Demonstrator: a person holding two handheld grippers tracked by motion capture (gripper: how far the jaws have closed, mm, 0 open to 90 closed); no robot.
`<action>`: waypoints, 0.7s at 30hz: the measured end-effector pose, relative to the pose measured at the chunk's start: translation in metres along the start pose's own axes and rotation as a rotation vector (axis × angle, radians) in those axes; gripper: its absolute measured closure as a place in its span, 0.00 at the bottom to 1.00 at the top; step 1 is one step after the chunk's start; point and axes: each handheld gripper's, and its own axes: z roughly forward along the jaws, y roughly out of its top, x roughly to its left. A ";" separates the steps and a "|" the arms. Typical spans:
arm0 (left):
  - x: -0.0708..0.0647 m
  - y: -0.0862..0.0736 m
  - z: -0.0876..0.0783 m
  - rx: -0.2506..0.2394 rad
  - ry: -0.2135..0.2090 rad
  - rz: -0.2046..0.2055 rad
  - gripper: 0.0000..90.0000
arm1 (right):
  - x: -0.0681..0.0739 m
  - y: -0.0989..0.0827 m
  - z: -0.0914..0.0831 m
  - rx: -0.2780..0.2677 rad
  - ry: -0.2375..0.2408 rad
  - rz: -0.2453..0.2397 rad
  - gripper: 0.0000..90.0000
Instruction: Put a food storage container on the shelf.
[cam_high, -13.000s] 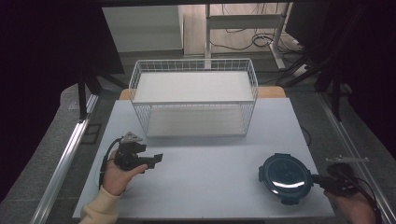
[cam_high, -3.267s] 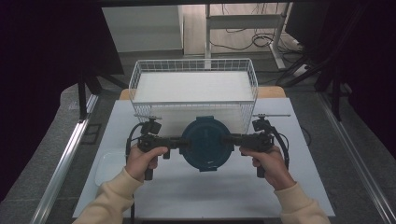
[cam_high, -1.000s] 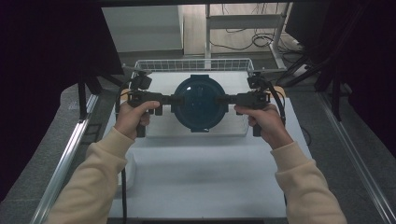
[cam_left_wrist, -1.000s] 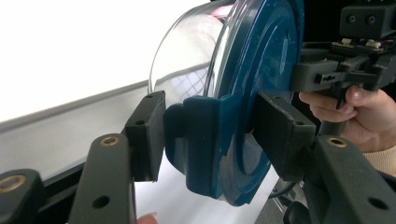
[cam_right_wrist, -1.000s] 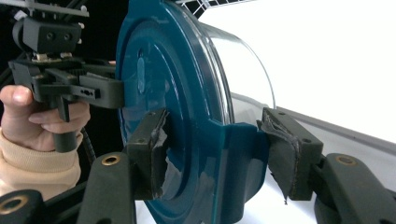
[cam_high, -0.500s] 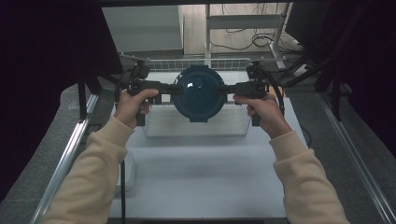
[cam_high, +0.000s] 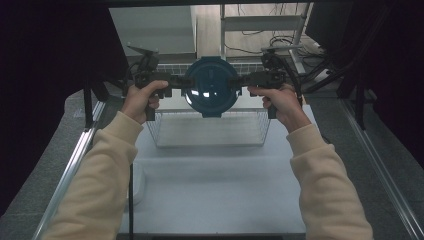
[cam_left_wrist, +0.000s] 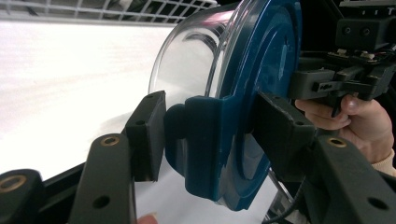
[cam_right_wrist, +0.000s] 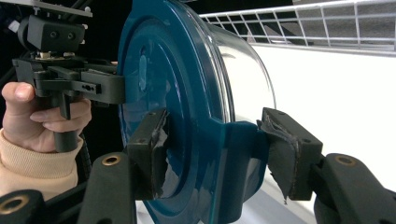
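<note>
A round clear container with a dark blue lid (cam_high: 212, 85) hangs in the air above the white wire basket (cam_high: 165, 131), tipped so its lid faces me. My left gripper (cam_high: 177, 82) grips its left edge and my right gripper (cam_high: 245, 80) its right edge. In the left gripper view the left gripper (cam_left_wrist: 210, 135) has one pad on the lid's side clip and the other on the lid's top. In the right gripper view the right gripper (cam_right_wrist: 219, 154) clamps the opposite clip (cam_right_wrist: 238, 154) the same way. Both are shut on the container (cam_left_wrist: 261, 70).
The basket (cam_right_wrist: 327, 23) stands at the far middle of the pale table (cam_high: 215, 190), its floor white. A small white object (cam_high: 136, 182) lies near the table's left edge. Metal rails run along both sides, with a shelf frame and cables beyond.
Both hands have lifted the container higher and carried it farther away, from in front of the basket to above it. The grip on both sides is unchanged.
</note>
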 end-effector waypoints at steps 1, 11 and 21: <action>0.001 0.003 0.000 0.000 0.000 0.001 0.50 | -0.001 0.002 0.001 0.001 0.001 -0.003 0.48; 0.013 0.017 0.007 0.012 0.006 -0.020 0.50 | -0.016 0.018 0.010 0.014 0.019 0.012 0.48; 0.041 0.025 0.025 0.007 0.017 -0.101 0.49 | -0.044 0.023 0.030 0.019 0.022 0.094 0.48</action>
